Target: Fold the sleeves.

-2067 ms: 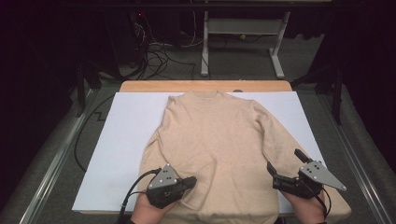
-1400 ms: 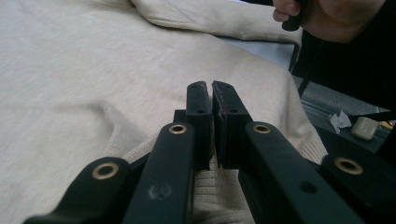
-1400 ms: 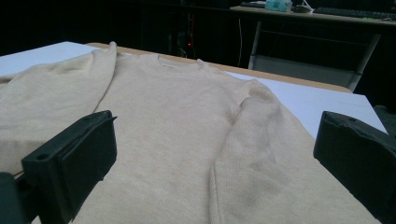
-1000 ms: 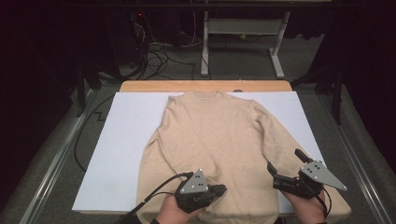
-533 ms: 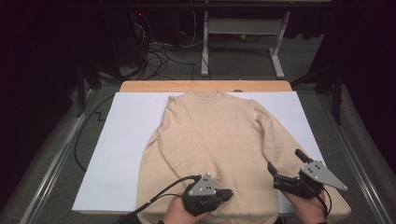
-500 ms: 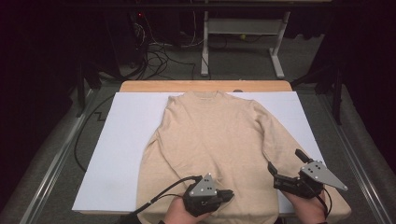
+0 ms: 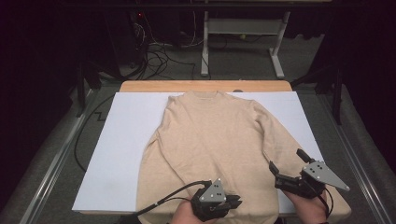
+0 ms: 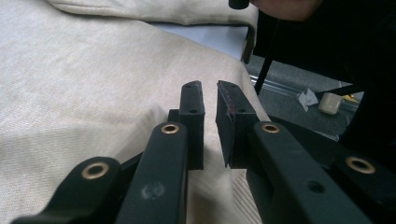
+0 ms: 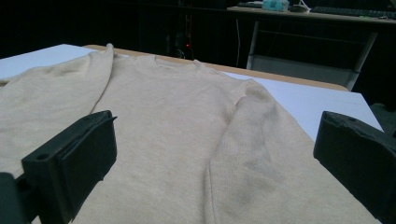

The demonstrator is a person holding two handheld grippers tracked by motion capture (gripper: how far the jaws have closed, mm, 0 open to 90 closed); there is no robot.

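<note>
**Beige sweater laid flat at the near table edge, folding not yet visibly begun**

The white sheet [image 7: 121,140] covers most of the wooden table [image 7: 205,86], whose bare far edge runs along 12 o'clock. On the sheet lies the beige sweater [image 7: 210,140], front up, collar toward 12 o'clock and hem toward 6 o'clock at the near edge. Both sleeves lie straight down along the body; the one at 4 o'clock reaches the near right corner. No fold or crease line shows anywhere on the garment, so the work judged to be in hand, smoothing and then folding, appears to be at its start, with every fold left to do.

The right gripper [image 7: 286,171] sits at 4 o'clock, over the cuff end of that sleeve. Its jaws stand wide apart, and the right gripper view shows nothing between them, the sweater [image 9: 177,130] spreading away beyond.

The left gripper [image 7: 232,204] rests at 6 o'clock on the hem. Its jaws have just been opening and now stand a narrow gap apart; in the left gripper view the pads are parted and no cloth is pinched between them, the knit [image 8: 93,93] lying flat beneath.

Containers: none stands on the table. A small pale cup-like object [image 8: 329,103] lies on the floor beyond the table edge; its contents cannot be told.
</note>
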